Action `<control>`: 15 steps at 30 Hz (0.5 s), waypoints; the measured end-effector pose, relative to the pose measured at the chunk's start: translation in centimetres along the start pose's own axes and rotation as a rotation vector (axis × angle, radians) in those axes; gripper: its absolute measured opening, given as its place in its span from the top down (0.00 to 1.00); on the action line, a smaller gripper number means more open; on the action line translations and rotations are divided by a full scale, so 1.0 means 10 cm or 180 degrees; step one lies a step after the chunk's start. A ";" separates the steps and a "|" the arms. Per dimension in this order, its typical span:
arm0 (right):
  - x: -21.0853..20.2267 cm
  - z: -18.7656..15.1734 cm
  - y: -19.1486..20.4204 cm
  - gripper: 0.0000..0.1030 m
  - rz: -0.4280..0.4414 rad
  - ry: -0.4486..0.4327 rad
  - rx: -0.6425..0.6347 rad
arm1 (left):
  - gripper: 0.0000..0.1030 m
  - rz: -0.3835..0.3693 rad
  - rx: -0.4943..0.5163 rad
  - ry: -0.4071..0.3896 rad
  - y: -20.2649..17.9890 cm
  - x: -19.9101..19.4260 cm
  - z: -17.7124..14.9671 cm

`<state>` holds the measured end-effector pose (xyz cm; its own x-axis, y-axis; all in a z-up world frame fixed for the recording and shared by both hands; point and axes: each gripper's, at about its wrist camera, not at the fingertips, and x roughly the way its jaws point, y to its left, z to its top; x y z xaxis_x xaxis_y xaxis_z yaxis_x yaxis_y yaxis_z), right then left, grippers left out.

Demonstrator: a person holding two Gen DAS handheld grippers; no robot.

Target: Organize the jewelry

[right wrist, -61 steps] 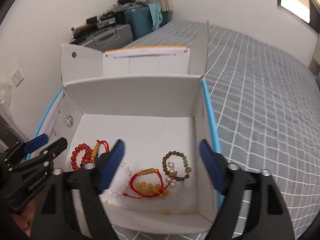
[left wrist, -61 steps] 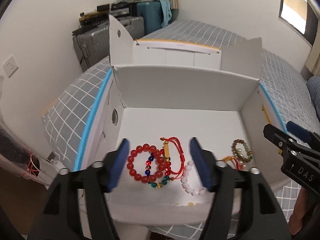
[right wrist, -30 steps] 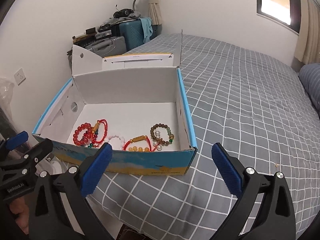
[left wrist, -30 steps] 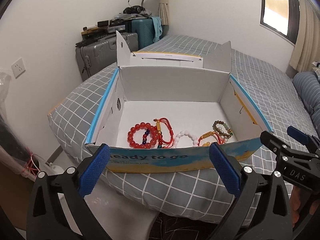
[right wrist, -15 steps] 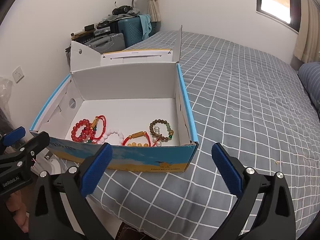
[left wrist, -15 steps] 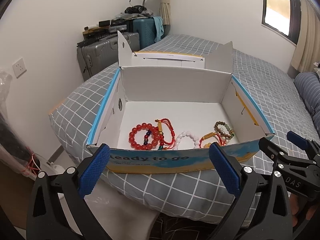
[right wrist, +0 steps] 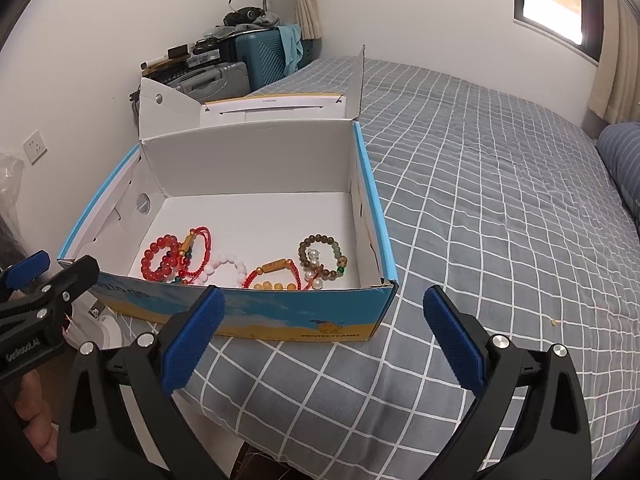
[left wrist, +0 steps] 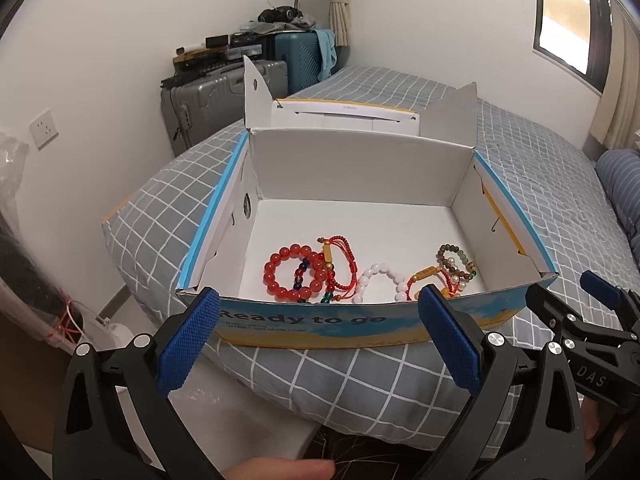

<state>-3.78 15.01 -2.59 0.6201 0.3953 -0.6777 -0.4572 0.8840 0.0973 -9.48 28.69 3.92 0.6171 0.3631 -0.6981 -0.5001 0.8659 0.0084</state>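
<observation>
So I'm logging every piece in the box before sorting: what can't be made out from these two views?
- Left wrist view: the box's front wall cuts off the near edges of the white bead bracelet and the yellow beads.
- Right wrist view: the same wall hides the lower part of the red bead bracelet.
- Both views: where the red cord bracelet overlaps its neighbours, separate pieces cannot be counted.
- Small print below the box slogan: too small.

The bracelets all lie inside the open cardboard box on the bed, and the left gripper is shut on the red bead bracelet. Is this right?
Not quite. The left gripper is open and holds nothing, as the left wrist view shows; the red bead bracelet lies on the floor of the cardboard box. The rest is right.
</observation>
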 end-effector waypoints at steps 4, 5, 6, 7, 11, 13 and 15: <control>0.00 0.00 0.00 0.07 -0.0003 -0.0001 0.0002 | 0.05 0.0022 0.0038 0.0003 -0.02 0.00 -0.02; 0.00 0.00 0.00 0.07 -0.0001 0.0000 0.0002 | 0.05 0.0023 0.0046 0.0007 -0.03 0.00 -0.02; 0.00 0.00 0.00 0.07 -0.0001 0.0004 -0.0001 | 0.05 0.0027 0.0054 0.0005 -0.04 0.01 -0.02; 0.00 0.00 0.00 0.07 0.0000 0.0010 -0.0002 | 0.05 0.0030 0.0064 0.0005 -0.04 0.01 -0.02; 0.00 0.00 0.00 0.07 0.0000 0.0011 -0.0005 | 0.05 0.0033 0.0074 0.0006 -0.05 0.00 -0.02; 0.00 0.00 0.00 0.07 0.0003 0.0012 0.0006 | 0.05 0.0025 0.0084 0.0006 -0.05 0.00 -0.03; 0.00 0.00 0.00 0.07 0.0001 0.0014 0.0001 | 0.05 0.0023 0.0095 0.0008 -0.06 0.00 -0.03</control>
<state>-3.78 15.06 -2.61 0.6172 0.3944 -0.6808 -0.4571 0.8840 0.0977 -9.37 28.01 3.69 0.6118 0.3686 -0.6999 -0.4861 0.8732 0.0349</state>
